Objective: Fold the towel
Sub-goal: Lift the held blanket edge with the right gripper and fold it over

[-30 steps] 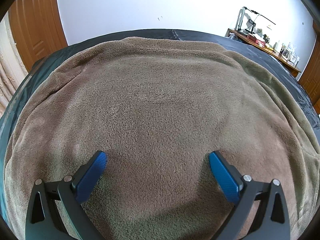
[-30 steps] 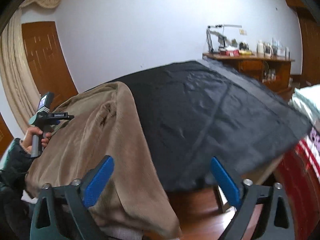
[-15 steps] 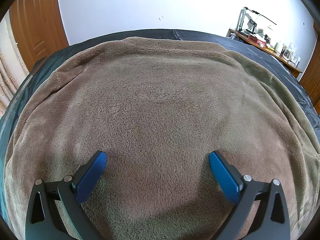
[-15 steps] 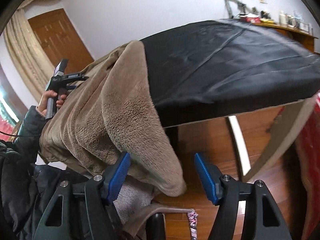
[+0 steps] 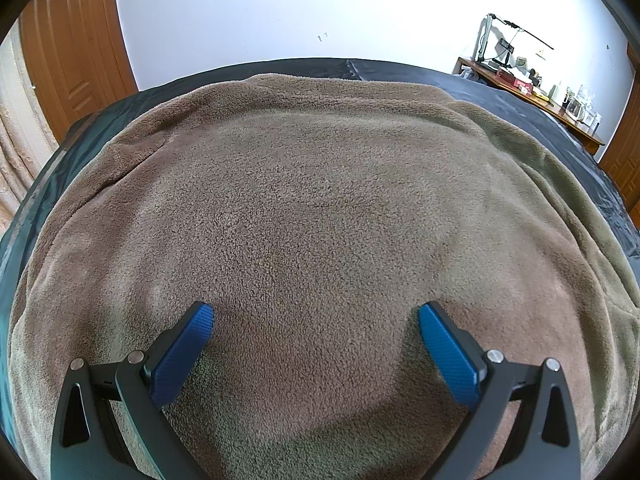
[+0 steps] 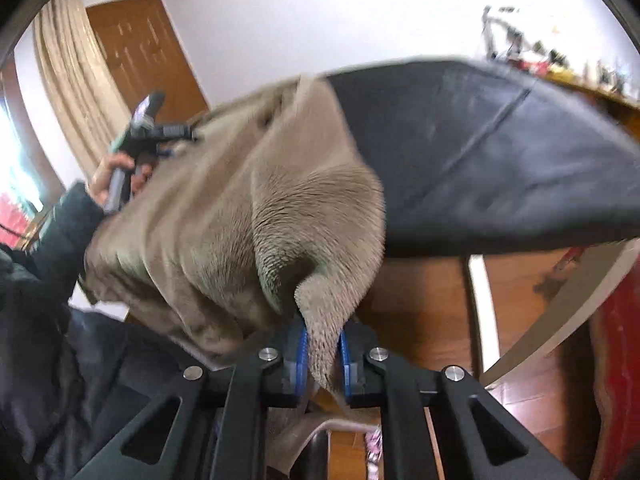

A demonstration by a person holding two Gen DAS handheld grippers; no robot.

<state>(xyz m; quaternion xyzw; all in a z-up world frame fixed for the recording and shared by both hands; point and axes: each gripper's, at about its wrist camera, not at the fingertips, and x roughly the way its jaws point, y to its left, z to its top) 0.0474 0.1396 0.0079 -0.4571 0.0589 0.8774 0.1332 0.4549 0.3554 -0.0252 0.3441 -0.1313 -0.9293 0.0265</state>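
Observation:
A large brown fleece towel (image 5: 312,208) lies spread over a black-covered table (image 5: 532,108). My left gripper (image 5: 316,316) hovers just above its near middle, open, with nothing between the blue pads. In the right wrist view the towel (image 6: 224,224) hangs over the table's near edge, and my right gripper (image 6: 323,344) is shut on its hanging corner, the cloth pinched between both pads. The left gripper (image 6: 154,132) shows there too, held in a hand (image 6: 116,168) at the left.
The black table cover (image 6: 500,168) is bare to the right of the towel. Wooden floor (image 6: 516,292) lies below. A dresser with bottles and a lamp (image 5: 532,80) stands at the back right, wooden doors (image 5: 76,48) at the left. The person's dark sleeve (image 6: 52,240) is close.
My right gripper moved in under the hanging corner of the towel and shut on it. The left gripper has stayed open above the towel, hardly moving.

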